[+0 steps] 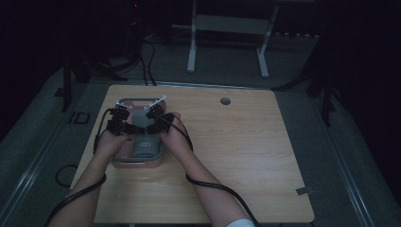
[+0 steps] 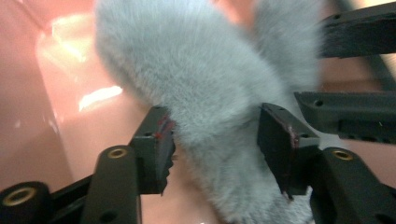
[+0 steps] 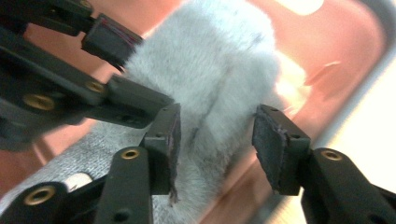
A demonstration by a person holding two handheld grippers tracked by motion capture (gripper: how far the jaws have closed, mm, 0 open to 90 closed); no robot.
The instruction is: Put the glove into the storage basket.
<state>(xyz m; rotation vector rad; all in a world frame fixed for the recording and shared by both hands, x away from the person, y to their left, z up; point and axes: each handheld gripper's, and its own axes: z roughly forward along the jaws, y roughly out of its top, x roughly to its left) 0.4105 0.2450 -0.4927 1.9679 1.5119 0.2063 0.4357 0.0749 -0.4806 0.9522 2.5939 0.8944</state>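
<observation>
In the high view, a pink tray (image 1: 124, 163) lay on the left part of the wooden table (image 1: 236, 156), and both hands of the person were over it. The left tool (image 1: 124, 115) and the right tool (image 1: 152, 115) stood close together in the middle left of the frame, above the far half of the tray. A grey item (image 1: 144, 149) lay inside the tray, nearer to the bottom of the frame, between the two hands. In this dim view its far part was hidden by the tools.

In the left gripper view, a grey furry piece (image 2: 196, 79) ran from the upper middle of the frame down to the bottom, on the pink floor of the tray (image 2: 42, 116). The jaws of the left tool (image 2: 215, 140) stood apart, with the fur between them. The left pad seemed to touch the fur, the right pad stood just beside it; the fur did not look pressed. The right tool showed at the right edge of this frame.

In the right gripper view, the same fur (image 3: 210, 70) filled the middle of the frame, with a grey knitted part (image 3: 70, 163) at the lower left. The jaws of the right tool (image 3: 215, 140) were also apart, the fur between them and not squeezed. The left tool (image 3: 93, 60) came in from the upper left, its jaws just beside the fur. The tray rim (image 3: 355, 70) crossed the right side.
</observation>
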